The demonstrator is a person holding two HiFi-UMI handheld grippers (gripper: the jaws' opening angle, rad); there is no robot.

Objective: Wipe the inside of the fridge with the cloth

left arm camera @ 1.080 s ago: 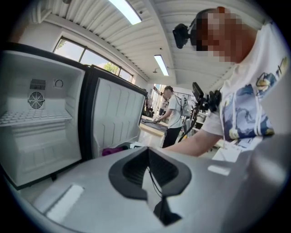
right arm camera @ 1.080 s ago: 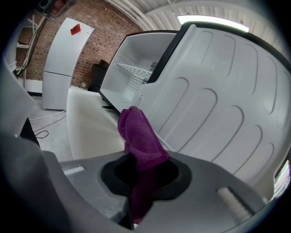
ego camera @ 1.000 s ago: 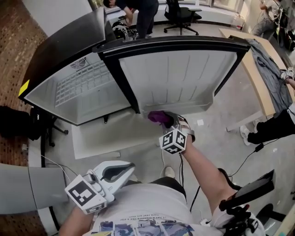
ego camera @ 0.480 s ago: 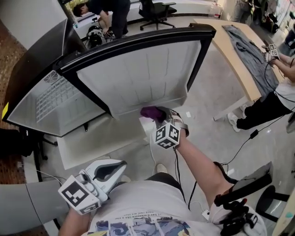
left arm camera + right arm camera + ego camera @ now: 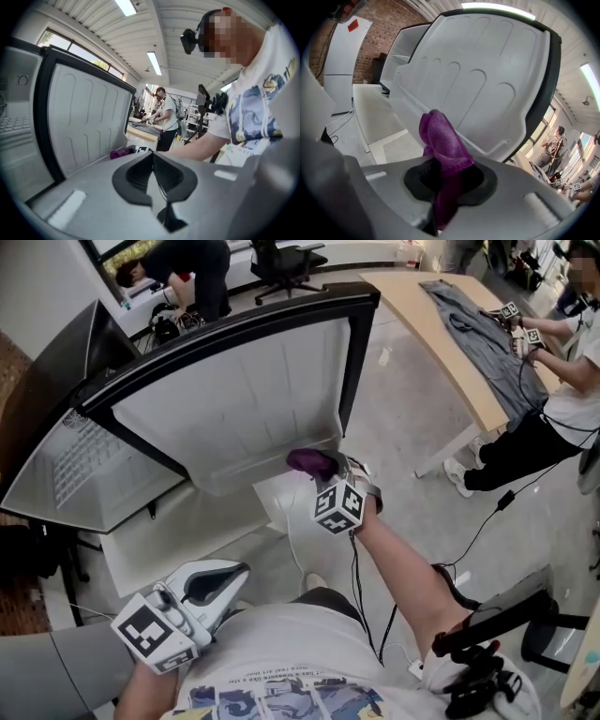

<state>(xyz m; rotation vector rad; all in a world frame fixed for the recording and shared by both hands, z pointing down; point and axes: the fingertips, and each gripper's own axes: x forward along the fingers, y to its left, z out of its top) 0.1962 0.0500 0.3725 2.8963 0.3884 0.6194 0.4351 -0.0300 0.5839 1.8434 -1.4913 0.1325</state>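
My right claw (image 5: 329, 471) is clamped on the purple cloth (image 5: 307, 460) by the lower edge of the open fridge door (image 5: 246, 390). My left claw (image 5: 153, 172) is closed on nothing.

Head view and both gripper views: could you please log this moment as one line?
right gripper: shut on purple cloth | place: lower inner edge of fridge door, contact unclear | left gripper: shut, empty, held low

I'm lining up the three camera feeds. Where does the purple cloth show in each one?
Head view: purple cloth at centre, in the right gripper.
Left gripper view: small, left of centre.
Right gripper view: centre, clamped between the jaws.
Shared landmark: the fridge door's white ribbed liner.
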